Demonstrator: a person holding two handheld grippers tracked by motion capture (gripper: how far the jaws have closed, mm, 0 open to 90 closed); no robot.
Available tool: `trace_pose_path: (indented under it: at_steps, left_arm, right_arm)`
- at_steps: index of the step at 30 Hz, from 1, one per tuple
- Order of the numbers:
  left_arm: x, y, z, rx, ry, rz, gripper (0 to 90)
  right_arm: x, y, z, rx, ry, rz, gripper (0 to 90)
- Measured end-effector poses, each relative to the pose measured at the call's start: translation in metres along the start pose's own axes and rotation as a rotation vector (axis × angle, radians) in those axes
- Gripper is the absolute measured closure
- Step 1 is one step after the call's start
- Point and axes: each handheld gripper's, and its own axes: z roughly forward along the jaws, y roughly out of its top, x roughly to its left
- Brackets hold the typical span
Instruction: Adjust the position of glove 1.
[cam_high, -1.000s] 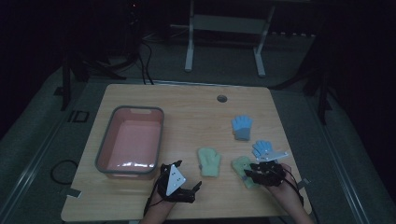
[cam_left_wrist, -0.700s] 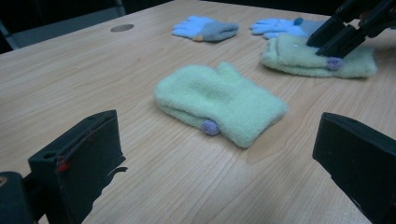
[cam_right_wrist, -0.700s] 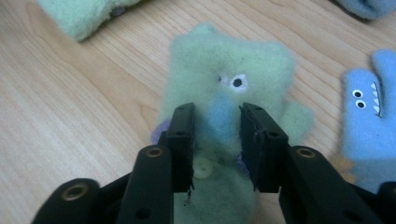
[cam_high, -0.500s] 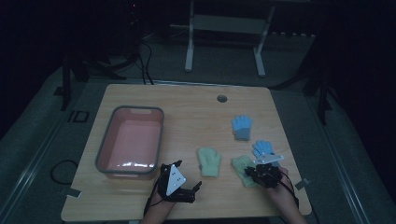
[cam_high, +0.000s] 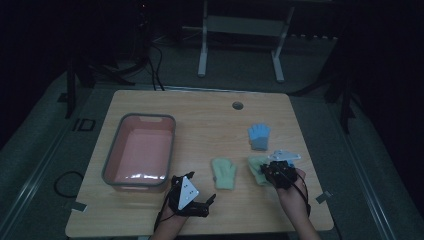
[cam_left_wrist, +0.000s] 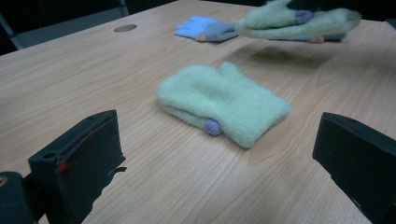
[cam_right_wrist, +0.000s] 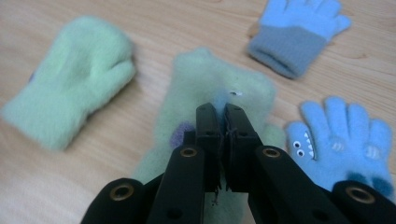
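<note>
Dim room, wooden worktop (cam_high: 210, 115): my right gripper (cam_right_wrist: 222, 116) had just clenched its fingers on a green mitten (cam_right_wrist: 205, 84); my left gripper (cam_left_wrist: 219, 154) stood released.

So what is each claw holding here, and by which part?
The right claw is shut on a green mitten, pinching the fabric near its middle and lifting it clear of the table. The left claw is open and holds nothing.

Two fuzzy light-green mittens (cam_right_wrist: 65, 79) (cam_right_wrist: 210, 88), two blue knitted gloves (cam_right_wrist: 299, 32) (cam_right_wrist: 341, 135), one pink plastic tub with grey rim (cam_high: 114, 150), one wooden table (cam_high: 200, 115).
</note>
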Motion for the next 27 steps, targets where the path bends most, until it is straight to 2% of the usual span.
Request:
trace_pose_path:
  at_steps: [3, 9, 13, 18, 23, 25, 27]
  left_arm:
    - [0.0, 0.0, 0.0, 0.0, -0.004, 0.003, 1.5]
    - [0.0, 0.0, 0.0, 0.001, -0.009, -0.001, 1.5]
    - [0.0, 0.0, 0.0, 0.0, -0.01, 0.0, 1.5]
    - [0.0, 0.0, 0.0, 0.001, -0.012, -0.002, 1.5]
    - [0.0, 0.0, 0.0, 0.0, -0.013, -0.003, 1.5]
    - [0.001, 0.0, 0.0, 0.0, -0.014, -0.003, 1.5]
    - [0.001, 0.0, 0.0, 0.001, -0.016, -0.005, 1.5]
  right_arm:
    - [0.0, 0.002, 0.003, 0.004, 0.0, 0.016, 86.2]
    - [0.007, -0.007, 0.025, 0.044, -0.004, 0.059, 86.0]
    - [0.01, -0.017, 0.036, 0.07, 0.011, 0.059, 85.7]
    - [0.009, -0.02, 0.036, 0.058, 0.024, 0.064, 82.8]
    - [0.006, -0.016, 0.028, 0.037, 0.059, 0.076, 71.9]
    - [0.001, -0.013, 0.021, 0.002, 0.106, 0.057, 68.9]
    - [-0.004, -0.009, 0.016, 0.0, 0.116, 0.021, 67.4]
